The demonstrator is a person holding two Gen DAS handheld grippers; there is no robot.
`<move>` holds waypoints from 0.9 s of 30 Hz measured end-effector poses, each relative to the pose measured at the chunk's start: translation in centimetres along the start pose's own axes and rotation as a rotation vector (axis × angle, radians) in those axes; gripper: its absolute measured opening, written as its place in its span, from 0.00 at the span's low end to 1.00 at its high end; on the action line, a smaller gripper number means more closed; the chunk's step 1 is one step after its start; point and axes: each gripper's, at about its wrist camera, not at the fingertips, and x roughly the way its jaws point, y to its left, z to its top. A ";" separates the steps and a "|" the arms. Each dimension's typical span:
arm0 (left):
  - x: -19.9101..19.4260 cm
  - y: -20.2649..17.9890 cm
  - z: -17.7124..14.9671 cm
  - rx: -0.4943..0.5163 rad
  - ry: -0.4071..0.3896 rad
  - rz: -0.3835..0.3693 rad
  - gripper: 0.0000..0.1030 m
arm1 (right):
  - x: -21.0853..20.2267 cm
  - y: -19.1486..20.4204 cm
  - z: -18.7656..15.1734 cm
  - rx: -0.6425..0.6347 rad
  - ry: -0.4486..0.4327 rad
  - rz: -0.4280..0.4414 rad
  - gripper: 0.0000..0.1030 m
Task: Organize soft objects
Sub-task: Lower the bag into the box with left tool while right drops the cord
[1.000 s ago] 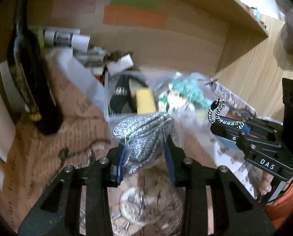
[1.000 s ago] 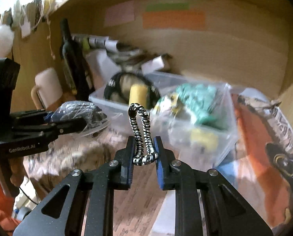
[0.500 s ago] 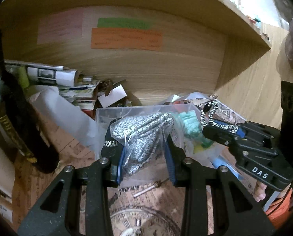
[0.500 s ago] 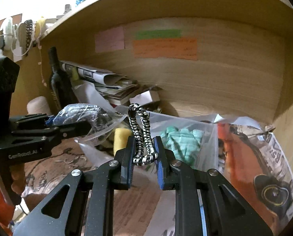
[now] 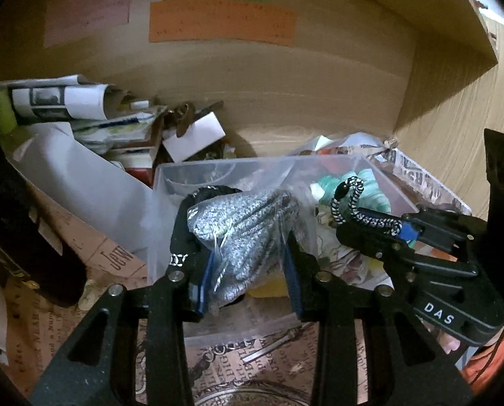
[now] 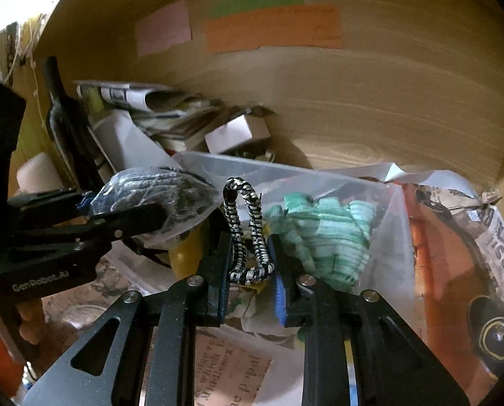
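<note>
At the far left we see a dark bottle [image 6: 61, 118] standing against the wooden wall, with a heap of rolled papers [image 5: 59, 101] and a small white box [image 5: 194, 137] just to its right. Coloured paper notes [image 5: 221, 27] are stuck on the back wall above.

Our left gripper [image 5: 243, 264] holds a bagged grey knit bundle [image 5: 242, 233], its jaws closed around the bundle's lower part, with the top of the bundle reaching over the near left corner of the clear plastic bin [image 5: 170, 176]. From the right wrist view the same bundle [image 6: 154, 193] juts out at the left, above the bin's left end.

Further right, our right gripper [image 6: 250, 265] pinches a black-and-white braided cord [image 6: 247, 230], jaws narrow on its bottom bend, the loop standing upright over the bin [image 6: 323, 177]. Inside the bin, just right of the cord, lies a green knit bundle [image 6: 326, 233], and something yellow [image 6: 184, 253] sits to the left.

At the far right, printed newspaper [image 6: 488, 237] lines the shelf beside the bin.
</note>
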 end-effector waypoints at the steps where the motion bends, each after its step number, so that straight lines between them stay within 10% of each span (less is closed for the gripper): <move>1: 0.2 0.0 -0.1 0.003 0.011 0.000 0.39 | 0.1 0.0 -0.1 -0.007 0.004 -0.004 0.22; 15: -0.3 0.4 -0.8 -0.024 0.047 -0.048 0.58 | -0.9 0.2 -0.1 -0.050 -0.015 -0.019 0.63; 27: -5.0 0.2 0.1 -0.024 -0.086 -0.024 0.67 | -4.6 0.9 0.5 -0.045 -0.105 -0.026 0.65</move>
